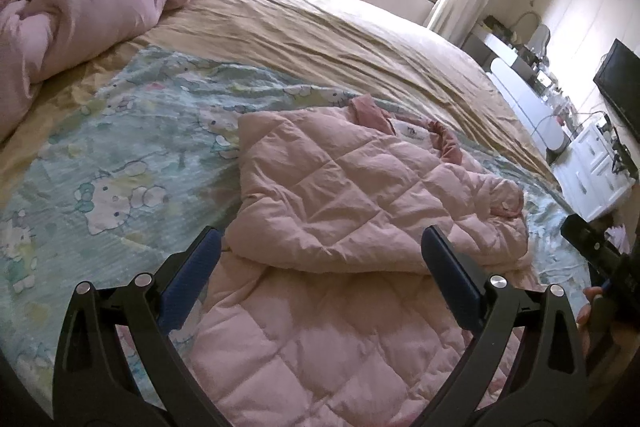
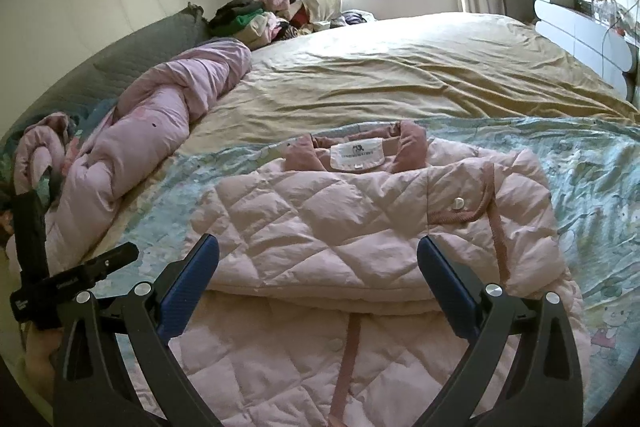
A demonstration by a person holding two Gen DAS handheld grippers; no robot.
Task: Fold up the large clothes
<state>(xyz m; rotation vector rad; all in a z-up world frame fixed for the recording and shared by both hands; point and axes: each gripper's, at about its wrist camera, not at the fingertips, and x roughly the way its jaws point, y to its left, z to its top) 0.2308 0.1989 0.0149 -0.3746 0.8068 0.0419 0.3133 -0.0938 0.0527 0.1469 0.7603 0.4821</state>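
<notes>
A pink quilted jacket (image 1: 340, 195) lies on the bed, its sides folded over the middle; in the right wrist view (image 2: 360, 227) its collar and white label face up at the far end. My left gripper (image 1: 322, 247) is open and empty, hovering above the jacket's near left part. My right gripper (image 2: 318, 259) is open and empty above the jacket's near edge. The right gripper's body (image 1: 600, 259) shows at the right edge of the left wrist view, and the left gripper's body (image 2: 76, 279) at the left edge of the right wrist view.
A teal cartoon-print sheet (image 1: 120, 155) lies under the jacket on a tan bedspread (image 2: 400, 75). A rolled pink duvet (image 1: 100, 11) lies along the left. A pile of clothes (image 2: 260, 15) sits by the headboard. White drawers (image 2: 580, 35) and a TV (image 1: 618, 83) stand at right.
</notes>
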